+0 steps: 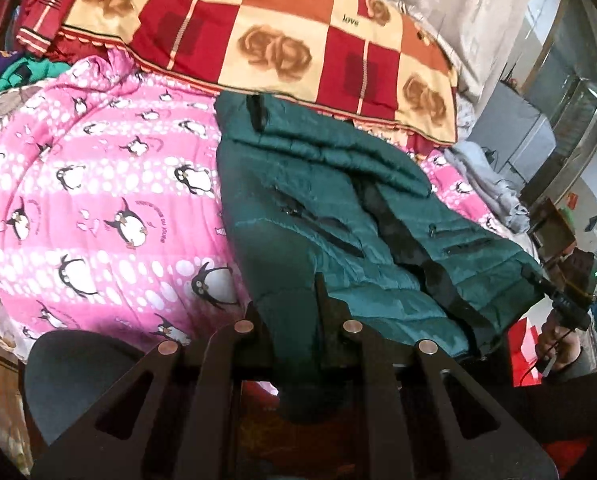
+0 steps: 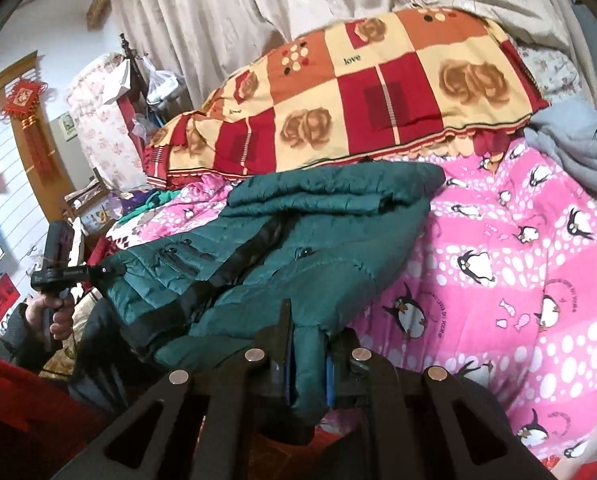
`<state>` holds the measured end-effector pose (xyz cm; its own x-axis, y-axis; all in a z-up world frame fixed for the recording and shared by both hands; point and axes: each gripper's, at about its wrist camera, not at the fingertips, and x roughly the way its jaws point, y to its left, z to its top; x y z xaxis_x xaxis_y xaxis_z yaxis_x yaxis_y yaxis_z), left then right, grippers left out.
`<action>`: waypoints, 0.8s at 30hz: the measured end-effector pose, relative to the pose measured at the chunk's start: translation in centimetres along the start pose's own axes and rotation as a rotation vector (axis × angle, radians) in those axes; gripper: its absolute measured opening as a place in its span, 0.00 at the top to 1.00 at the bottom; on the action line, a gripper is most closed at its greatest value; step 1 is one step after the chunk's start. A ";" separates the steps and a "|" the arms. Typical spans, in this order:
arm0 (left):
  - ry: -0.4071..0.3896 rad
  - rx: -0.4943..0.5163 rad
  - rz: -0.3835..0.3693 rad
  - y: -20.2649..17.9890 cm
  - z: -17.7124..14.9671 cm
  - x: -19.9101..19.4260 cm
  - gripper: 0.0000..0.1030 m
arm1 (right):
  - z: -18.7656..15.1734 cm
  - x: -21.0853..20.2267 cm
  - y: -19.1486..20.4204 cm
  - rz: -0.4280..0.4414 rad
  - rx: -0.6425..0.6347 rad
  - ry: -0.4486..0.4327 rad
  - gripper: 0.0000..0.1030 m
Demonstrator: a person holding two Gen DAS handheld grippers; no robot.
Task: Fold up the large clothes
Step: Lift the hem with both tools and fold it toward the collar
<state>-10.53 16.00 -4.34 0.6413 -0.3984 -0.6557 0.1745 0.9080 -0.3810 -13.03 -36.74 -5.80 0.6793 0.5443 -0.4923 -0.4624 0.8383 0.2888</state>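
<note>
A dark green quilted puffer jacket (image 1: 338, 208) lies on the pink penguin bedspread (image 1: 98, 208), its upper part folded back over itself. My left gripper (image 1: 294, 320) is shut on the jacket's near hem corner. In the right wrist view the same jacket (image 2: 298, 232) lies across the bedspread (image 2: 518, 260). My right gripper (image 2: 306, 344) is shut on the other hem corner, with fabric bunched between its fingers. The right gripper also shows in the left wrist view (image 1: 566, 300) at the jacket's right edge. The left gripper shows in the right wrist view (image 2: 98, 272) at the left edge.
A red, orange and cream checked quilt (image 1: 278, 40) is piled behind the jacket. Grey clothing (image 2: 578, 148) lies at the bed's right side. More clothes (image 1: 14, 72) are heaped at the far left. Beige curtains (image 2: 298, 0) hang behind the bed.
</note>
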 end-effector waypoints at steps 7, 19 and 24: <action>-0.067 -0.014 -0.033 -0.4 -1.1 -3.9 0.89 | -0.2 -3.5 1.6 0.007 -0.038 -0.021 0.90; -0.203 -0.022 -0.090 -2.3 0.5 -8.4 0.89 | 1.0 -7.8 3.3 0.016 -0.086 -0.113 0.90; -0.269 -0.044 -0.067 -2.4 2.7 -7.8 0.89 | 2.7 -7.1 2.3 0.005 -0.073 -0.159 0.90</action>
<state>-13.91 17.31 3.42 0.8057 -0.4035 -0.4335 0.1945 0.8716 -0.4500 -17.38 -38.60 0.58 0.7558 0.5516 -0.3529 -0.5023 0.8341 0.2280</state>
